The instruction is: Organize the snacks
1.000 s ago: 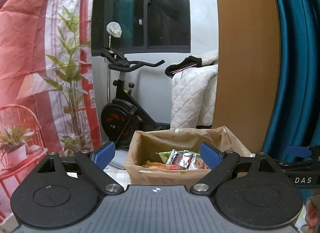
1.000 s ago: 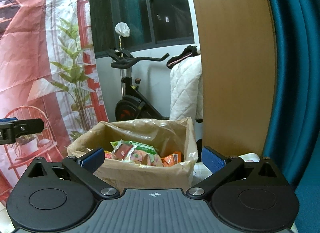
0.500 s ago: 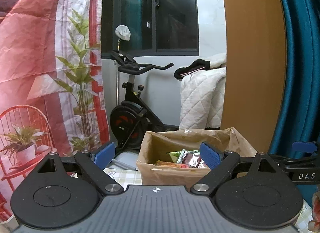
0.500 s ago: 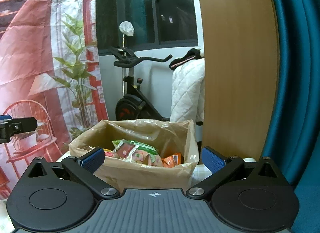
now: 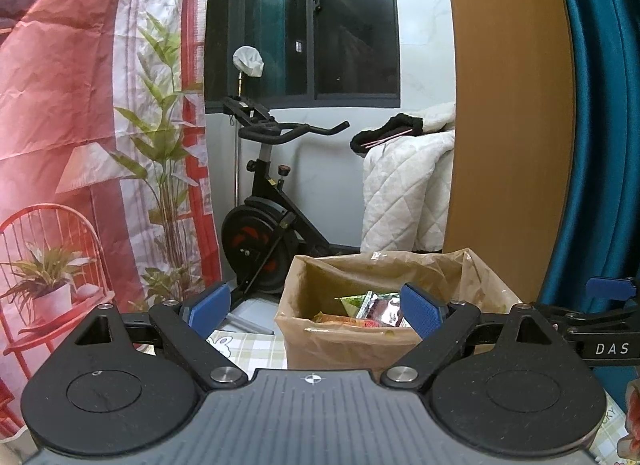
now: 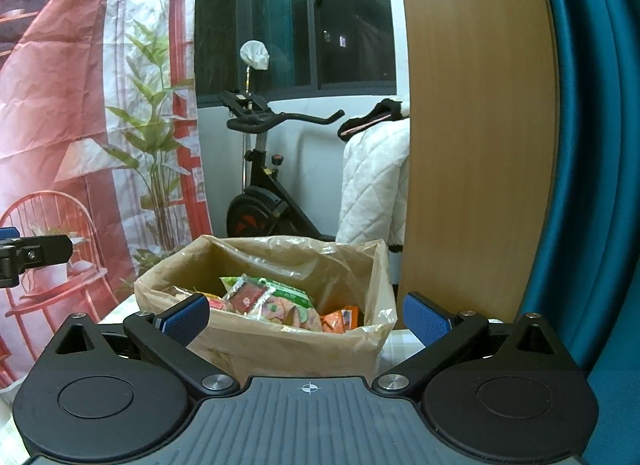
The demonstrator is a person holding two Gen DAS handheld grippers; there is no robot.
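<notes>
A cardboard box lined with a brown plastic bag (image 5: 352,349) (image 6: 288,341) stands on the table and holds several snack packets (image 5: 372,307) (image 6: 276,301), green, red and orange. My left gripper (image 5: 316,307) is open and empty, in front of the box and a little to its left. My right gripper (image 6: 306,317) is open and empty, just in front of the box. The right gripper's fingers (image 5: 608,289) show at the right edge of the left wrist view; the left gripper's fingers (image 6: 36,251) show at the left edge of the right wrist view.
The table carries a pale checked cloth (image 5: 248,347). Behind it stand an exercise bike (image 5: 260,233), a white quilt (image 5: 404,189), a wooden panel (image 5: 504,105) and a teal curtain (image 5: 600,105). A printed red backdrop (image 5: 80,105) hangs at the left.
Both views have shifted: the box has drifted right in each view and sits a little lower. Both grippers stay open and empty.
</notes>
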